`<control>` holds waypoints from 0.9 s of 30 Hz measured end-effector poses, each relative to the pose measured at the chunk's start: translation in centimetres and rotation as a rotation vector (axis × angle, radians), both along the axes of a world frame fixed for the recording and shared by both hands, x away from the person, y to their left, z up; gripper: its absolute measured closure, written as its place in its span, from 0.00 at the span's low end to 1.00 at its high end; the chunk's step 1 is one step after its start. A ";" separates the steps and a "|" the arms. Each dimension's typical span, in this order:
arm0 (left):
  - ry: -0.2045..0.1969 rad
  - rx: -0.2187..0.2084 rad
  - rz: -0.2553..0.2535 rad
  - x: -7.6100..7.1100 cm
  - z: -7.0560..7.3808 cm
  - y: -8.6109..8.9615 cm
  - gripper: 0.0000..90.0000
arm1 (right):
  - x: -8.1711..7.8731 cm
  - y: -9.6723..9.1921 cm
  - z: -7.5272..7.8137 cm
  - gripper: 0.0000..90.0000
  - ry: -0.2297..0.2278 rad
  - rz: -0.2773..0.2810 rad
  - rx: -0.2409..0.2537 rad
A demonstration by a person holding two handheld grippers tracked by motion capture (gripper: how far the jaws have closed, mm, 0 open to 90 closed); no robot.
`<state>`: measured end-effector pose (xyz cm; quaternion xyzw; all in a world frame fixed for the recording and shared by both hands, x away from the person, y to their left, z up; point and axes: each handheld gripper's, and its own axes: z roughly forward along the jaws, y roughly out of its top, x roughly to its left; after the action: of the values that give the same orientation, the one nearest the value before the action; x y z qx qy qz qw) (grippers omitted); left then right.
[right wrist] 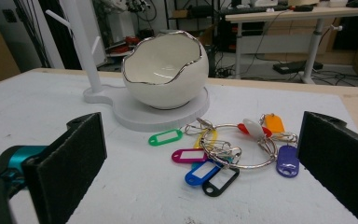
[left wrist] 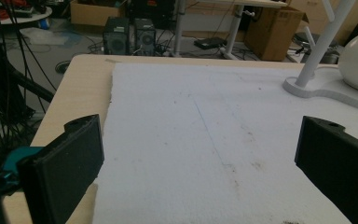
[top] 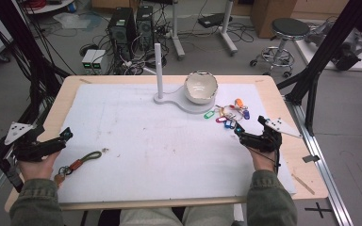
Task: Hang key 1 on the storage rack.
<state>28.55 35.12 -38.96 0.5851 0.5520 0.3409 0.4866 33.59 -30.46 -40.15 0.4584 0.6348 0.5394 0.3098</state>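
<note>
A bunch of coloured key tags [top: 228, 117] on metal rings lies on the white mat right of centre; in the right gripper view the key tags [right wrist: 223, 154] sit just ahead of the jaws. My right gripper [top: 250, 125] stands open close behind them, nothing between its jaws [right wrist: 204, 120]. A white egg-shaped bowl [top: 200, 87] rests on a white stand with an upright post [top: 158, 70]. An olive and orange lanyard keychain [top: 78, 164] lies near the front left. Beside it, my left gripper [top: 63, 140] is open over bare mat [left wrist: 200, 126].
The white mat [top: 160, 150] covers most of the wooden table [top: 283, 103]. Beyond the table stand computer towers [top: 129, 28], a round stool [top: 287, 33] and loose cables on the floor. A black frame post [top: 320, 61] rises at the right.
</note>
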 end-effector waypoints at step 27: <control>0.027 -0.007 -0.025 0.0 -0.1 0.1 0.02 | 0.1 0.2 -0.1 0.01 0.013 0.018 -0.015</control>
<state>28.53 35.19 -39.06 0.5947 0.5523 0.3252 0.4853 33.67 -30.22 -40.26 0.4539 0.6449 0.5342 0.3044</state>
